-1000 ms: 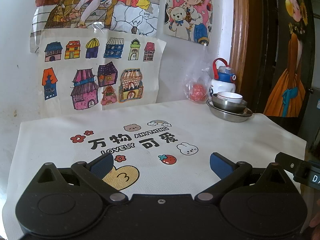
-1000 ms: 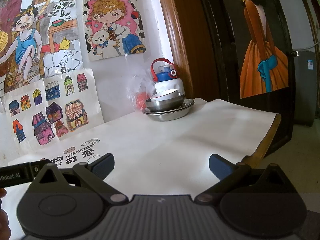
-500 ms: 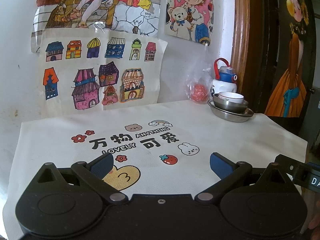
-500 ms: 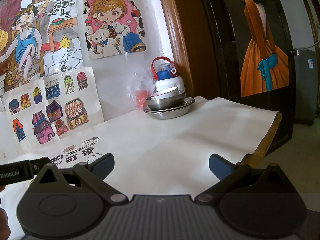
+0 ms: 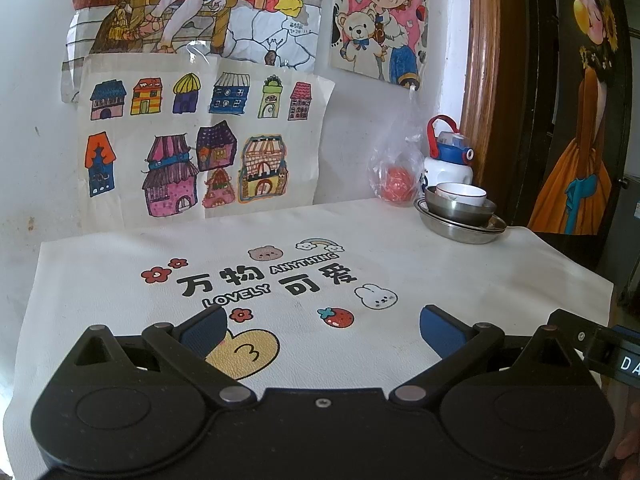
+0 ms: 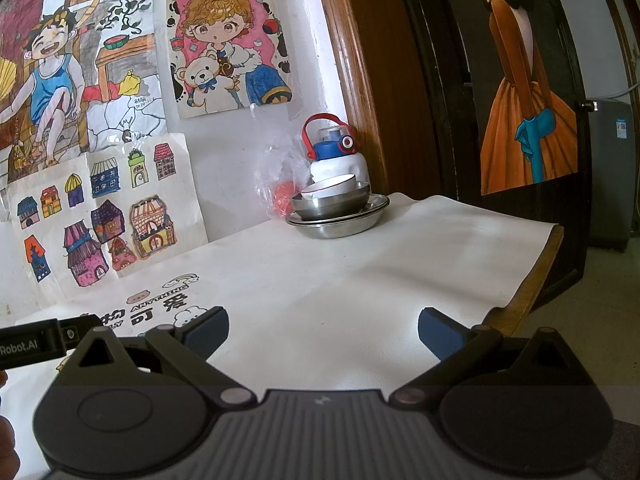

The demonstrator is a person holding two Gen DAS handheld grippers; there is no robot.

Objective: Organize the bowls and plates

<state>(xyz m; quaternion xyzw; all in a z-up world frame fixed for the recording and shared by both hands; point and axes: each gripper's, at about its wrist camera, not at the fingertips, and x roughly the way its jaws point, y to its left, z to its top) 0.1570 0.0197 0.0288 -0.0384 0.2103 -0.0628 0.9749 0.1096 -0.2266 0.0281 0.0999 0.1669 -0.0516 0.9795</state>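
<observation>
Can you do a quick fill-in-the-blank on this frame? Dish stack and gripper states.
1. The white bowl sits inside a ____ bowl.
2. The dish stack stands in front of a white bottle with a ____ handle.
3. Both the left gripper and the right gripper are ____ and hold nothing.
4. The stack rests on a table covered by a ____ cloth.

Missing words: metal; red; open; white

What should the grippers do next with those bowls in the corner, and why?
Probably move the right gripper forward toward the white bowl. Both it and the left gripper are open, empty and far from the stack. The white bowl sits topmost, inside the steel bowl on the steel plates, so it likely comes off first.
</observation>
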